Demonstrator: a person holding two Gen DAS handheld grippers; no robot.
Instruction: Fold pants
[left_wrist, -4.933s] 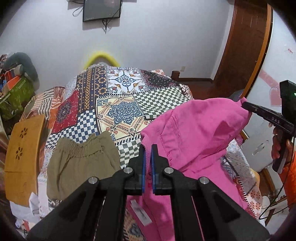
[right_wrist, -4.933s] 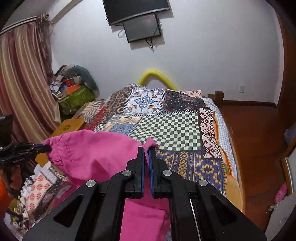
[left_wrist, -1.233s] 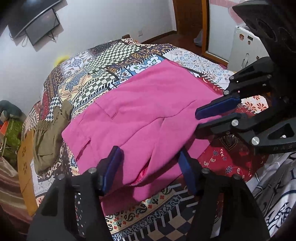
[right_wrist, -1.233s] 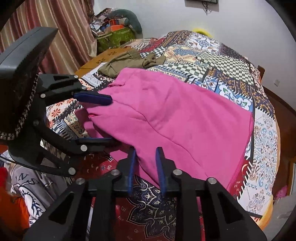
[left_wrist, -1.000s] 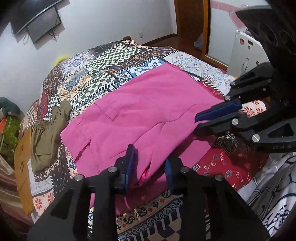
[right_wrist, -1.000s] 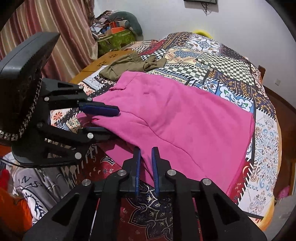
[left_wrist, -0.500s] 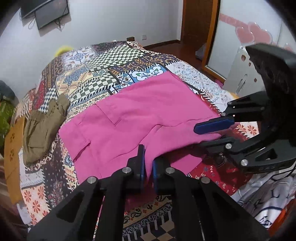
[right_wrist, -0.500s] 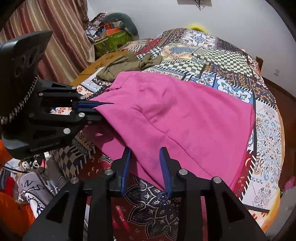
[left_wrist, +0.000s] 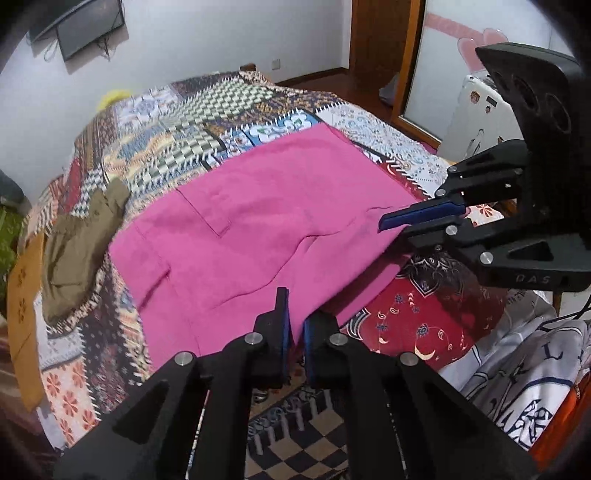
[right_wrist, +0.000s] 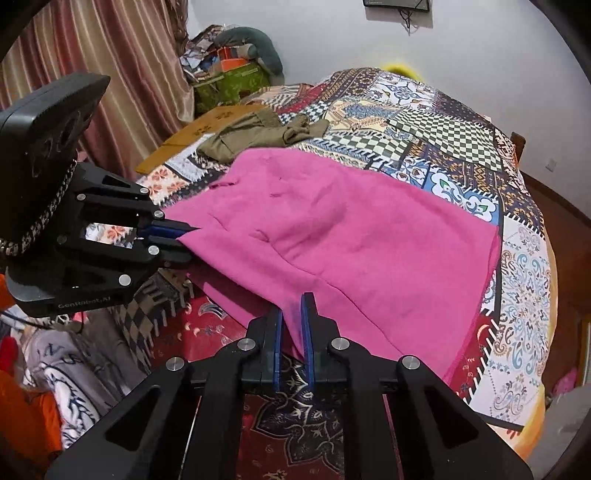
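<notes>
The pink pants (left_wrist: 258, 221) lie spread flat across the patchwork bedspread (left_wrist: 221, 107), a back pocket facing up. My left gripper (left_wrist: 294, 317) is shut on their near edge at the bottom of the left wrist view. In the right wrist view the pink pants (right_wrist: 351, 229) stretch away from my right gripper (right_wrist: 291, 306), whose jaws are closing with a fold of the near hem pinched between the blue pads. The left gripper (right_wrist: 186, 236) grips the left corner there. From the left wrist, the right gripper (left_wrist: 388, 223) clamps the edge at the right.
An olive garment (left_wrist: 74, 251) lies crumpled on the bed beyond the pants, also visible as the olive garment (right_wrist: 258, 136). An orange wooden board (left_wrist: 22, 295) flanks the bed. A person's printed white clothing (left_wrist: 535, 369) is close by. A white cabinet (left_wrist: 476, 110) stands at the right.
The pants went from hanging in the air to lying on the bed. The left gripper closed on the near edge. The right gripper opened briefly, then closed again on the hem.
</notes>
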